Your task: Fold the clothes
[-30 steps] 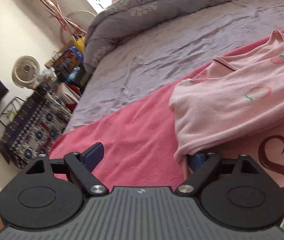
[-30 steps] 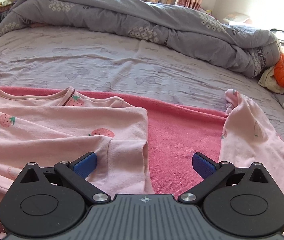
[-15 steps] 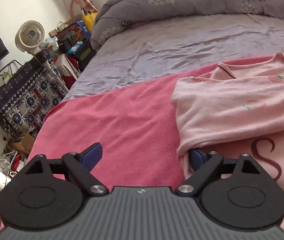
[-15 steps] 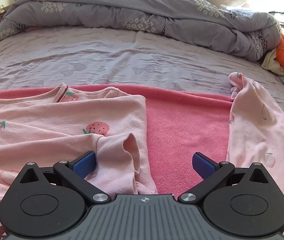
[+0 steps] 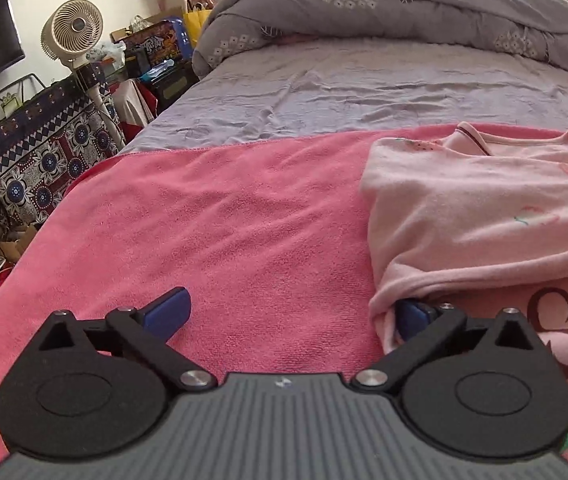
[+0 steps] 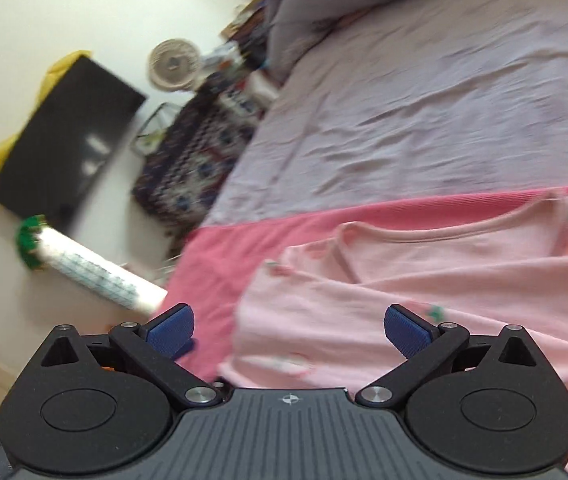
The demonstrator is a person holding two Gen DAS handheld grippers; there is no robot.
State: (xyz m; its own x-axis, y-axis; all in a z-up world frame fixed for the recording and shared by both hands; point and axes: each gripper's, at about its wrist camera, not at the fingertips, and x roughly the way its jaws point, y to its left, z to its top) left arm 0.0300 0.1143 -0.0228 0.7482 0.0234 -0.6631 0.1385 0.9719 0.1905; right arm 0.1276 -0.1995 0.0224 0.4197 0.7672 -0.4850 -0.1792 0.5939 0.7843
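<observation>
A pale pink top with strawberry prints [image 5: 484,216] lies folded on a bright pink towel [image 5: 243,216] spread over the bed. My left gripper [image 5: 290,314] sits low at the top's left edge. Its jaws are opening wide, and the right fingertip [image 5: 412,316] is tucked under the fold while the left one hangs over bare towel. Below the fold, paler pink fabric with dark red lettering [image 5: 556,320] shows. In the blurred right wrist view my right gripper [image 6: 288,330] is open above the top's [image 6: 424,280] left part, near its neckline, with nothing gripped.
A lilac-grey sheet [image 5: 364,92] covers the far half of the bed, with a bunched grey duvet [image 5: 384,4] behind it. Left of the bed stand a fan [image 5: 71,32], a patterned cloth-covered stand [image 5: 43,160], a black screen [image 6: 63,136] and floor clutter.
The right gripper has swung sharply left, from the gap between two pink garments to the top's left edge. The left view has rolled level and its jaws have spread a little wider.
</observation>
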